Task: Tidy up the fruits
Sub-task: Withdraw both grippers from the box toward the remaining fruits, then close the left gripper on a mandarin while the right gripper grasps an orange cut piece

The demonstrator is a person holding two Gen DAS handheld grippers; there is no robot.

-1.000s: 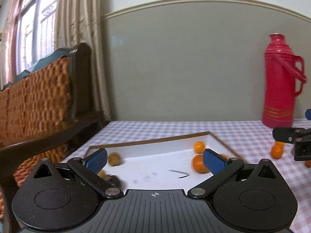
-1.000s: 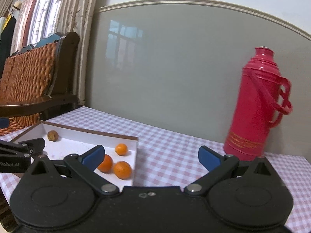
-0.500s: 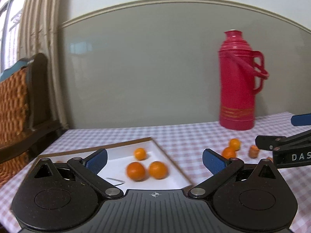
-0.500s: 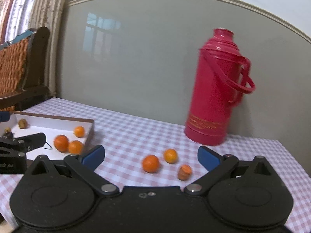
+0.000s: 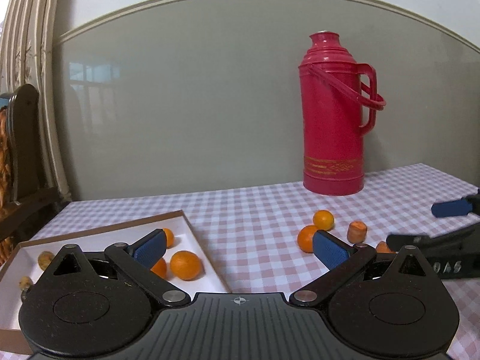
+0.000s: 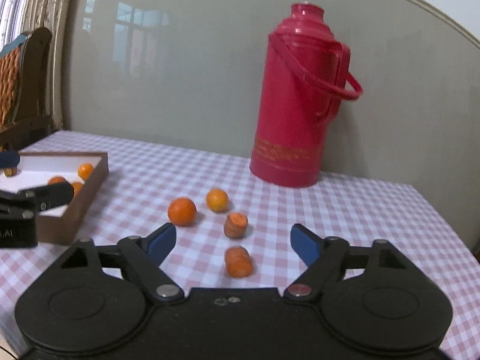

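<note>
A white tray with a brown rim (image 5: 192, 231) holds three oranges (image 5: 185, 264) and two small brown pieces (image 5: 45, 258). On the checked cloth to its right lie two loose oranges (image 6: 182, 211), (image 6: 217, 200) and two carrot pieces (image 6: 236, 225), (image 6: 238, 261). My left gripper (image 5: 240, 247) is open and empty, over the tray's right edge. My right gripper (image 6: 233, 241) hangs above the near carrot piece. Its jaws are closing, the piece lies between and below them, and the pads do not touch it.
A tall red thermos (image 6: 297, 105) stands at the back of the table against the grey wall. A dark wooden chair (image 5: 18, 150) sits past the table's left end. The table's right edge (image 6: 444, 219) is close to the fruit.
Both views have swung right, from the tray toward the loose oranges and carrot pieces, and dipped lower. The right gripper's jaws have narrowed. The left gripper's jaws stay wide.
</note>
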